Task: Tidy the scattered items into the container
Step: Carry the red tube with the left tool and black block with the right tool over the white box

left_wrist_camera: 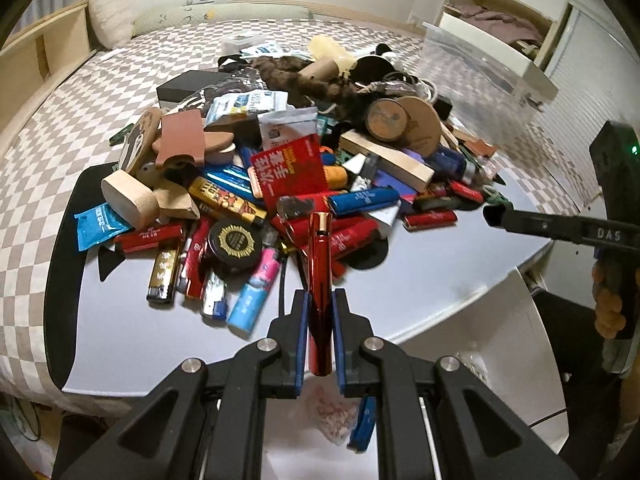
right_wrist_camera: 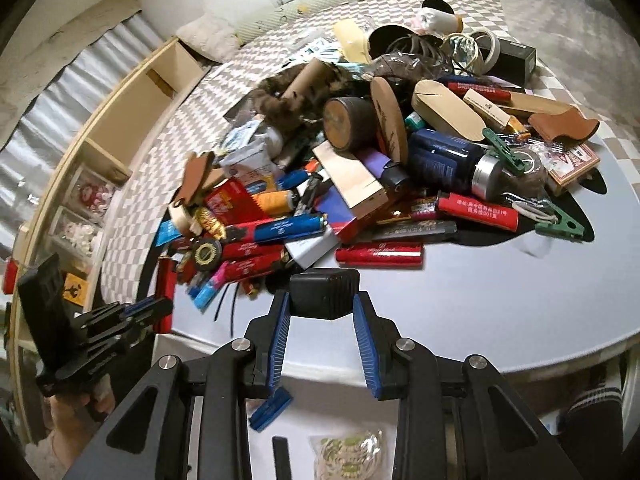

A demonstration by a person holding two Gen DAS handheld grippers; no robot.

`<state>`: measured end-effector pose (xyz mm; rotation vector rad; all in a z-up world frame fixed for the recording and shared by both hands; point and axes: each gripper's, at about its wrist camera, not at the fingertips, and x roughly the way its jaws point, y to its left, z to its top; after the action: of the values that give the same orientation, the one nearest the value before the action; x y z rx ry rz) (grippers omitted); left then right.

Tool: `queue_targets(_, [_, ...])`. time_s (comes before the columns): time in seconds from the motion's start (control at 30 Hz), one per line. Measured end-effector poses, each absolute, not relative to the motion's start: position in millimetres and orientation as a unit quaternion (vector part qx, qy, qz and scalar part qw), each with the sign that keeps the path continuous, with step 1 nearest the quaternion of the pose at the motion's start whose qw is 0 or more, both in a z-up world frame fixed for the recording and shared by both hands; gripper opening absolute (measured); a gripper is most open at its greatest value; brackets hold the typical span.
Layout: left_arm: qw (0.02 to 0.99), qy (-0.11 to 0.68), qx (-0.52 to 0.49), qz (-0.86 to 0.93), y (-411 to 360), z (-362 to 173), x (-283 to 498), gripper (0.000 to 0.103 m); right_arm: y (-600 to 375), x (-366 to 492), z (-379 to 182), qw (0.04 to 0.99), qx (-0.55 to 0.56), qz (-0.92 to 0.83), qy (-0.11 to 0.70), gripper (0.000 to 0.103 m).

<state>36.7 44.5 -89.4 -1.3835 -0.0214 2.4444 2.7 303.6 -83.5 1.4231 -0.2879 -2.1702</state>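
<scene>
A heap of lighters, packets, wooden pieces and small boxes [left_wrist_camera: 304,160] covers the grey round table [left_wrist_camera: 440,272]. In the left wrist view my left gripper [left_wrist_camera: 320,300] is shut on a glossy red lighter [left_wrist_camera: 320,264], which points away along the fingers above the table's near edge. In the right wrist view my right gripper [right_wrist_camera: 322,300] is shut on a small black box [right_wrist_camera: 324,292], held clear of the heap [right_wrist_camera: 360,152]. The left gripper [right_wrist_camera: 148,308] shows at the left there with the red lighter [right_wrist_camera: 164,292]. A clear plastic box [left_wrist_camera: 480,68] stands at the far right.
Below the table's near edge, a white surface [right_wrist_camera: 400,420] holds a blue lighter [right_wrist_camera: 272,404], a black stick [right_wrist_camera: 280,456] and a packet of rubber bands [right_wrist_camera: 348,456]. A checked bed cover [left_wrist_camera: 100,92] surrounds the table. Wooden shelves [right_wrist_camera: 132,112] line the left.
</scene>
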Motion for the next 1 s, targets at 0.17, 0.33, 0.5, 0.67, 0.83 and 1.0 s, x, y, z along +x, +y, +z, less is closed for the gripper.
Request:
queue_targets(0.17, [0.175, -0.005, -0.485, 0.857, 50, -91, 49, 0.012, 304, 17, -78, 0.265, 0.521, -0.805, -0.104, 0.033])
queue_targets(0.33, [0.182, 0.001, -0.477, 0.86, 54, -88, 63, 0.012, 302, 32, -74, 0.265, 0.518, -0.808, -0.098, 0.033])
queue_targets(0.5, [0.19, 0.001, -0.473, 0.86, 55, -87, 75, 0.012, 299, 47, -71, 0.268, 0.517, -0.809, -0.085, 0.033])
queue_targets(0.67, [0.199, 0.006, -0.474, 0.858, 60, -86, 84, 0.012, 296, 58, -71, 0.272, 0.521, -0.805, -0.082, 0.033])
queue_targets(0.83, [0.212, 0.015, -0.475, 0.854, 66, -88, 96, 0.012, 291, 69, -73, 0.28, 0.526, -0.8, -0.079, 0.033])
queue_targets(1.0, [0.221, 0.016, -0.482, 0.848, 70, -95, 106, 0.012, 287, 80, -74, 0.287, 0.527, -0.797, -0.076, 0.033])
